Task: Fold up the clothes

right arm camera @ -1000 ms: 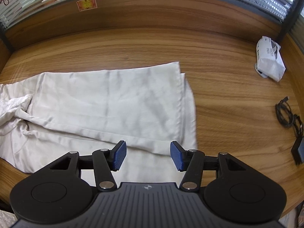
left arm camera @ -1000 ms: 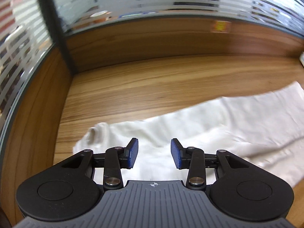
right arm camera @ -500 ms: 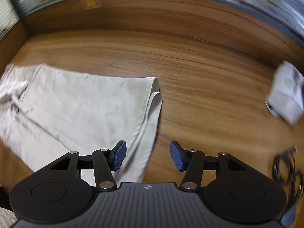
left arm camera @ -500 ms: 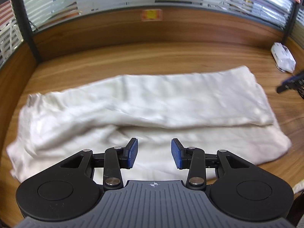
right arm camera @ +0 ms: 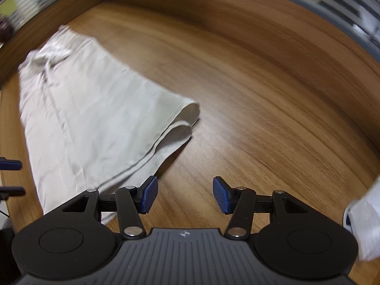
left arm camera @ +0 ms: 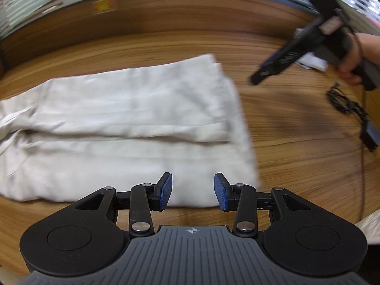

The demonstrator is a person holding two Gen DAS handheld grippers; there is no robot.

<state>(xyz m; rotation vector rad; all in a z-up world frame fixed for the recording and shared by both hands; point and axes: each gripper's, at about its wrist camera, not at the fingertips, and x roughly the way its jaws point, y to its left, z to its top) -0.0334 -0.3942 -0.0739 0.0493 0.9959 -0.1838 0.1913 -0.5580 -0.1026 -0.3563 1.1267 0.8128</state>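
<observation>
While both jaws gape empty, left hand-held gripper [left arm camera: 192, 191] sits over the trousers' [left arm camera: 123, 128] near edge — long axis left-right; right hand-held gripper [right arm camera: 183, 194] beside the hems.

Looks like an office: wooden desk [left arm camera: 296, 142] fenced by a striped frosted-glass partition [left arm camera: 35, 19] at frame top, black cable [left arm camera: 344, 102] at right.
</observation>
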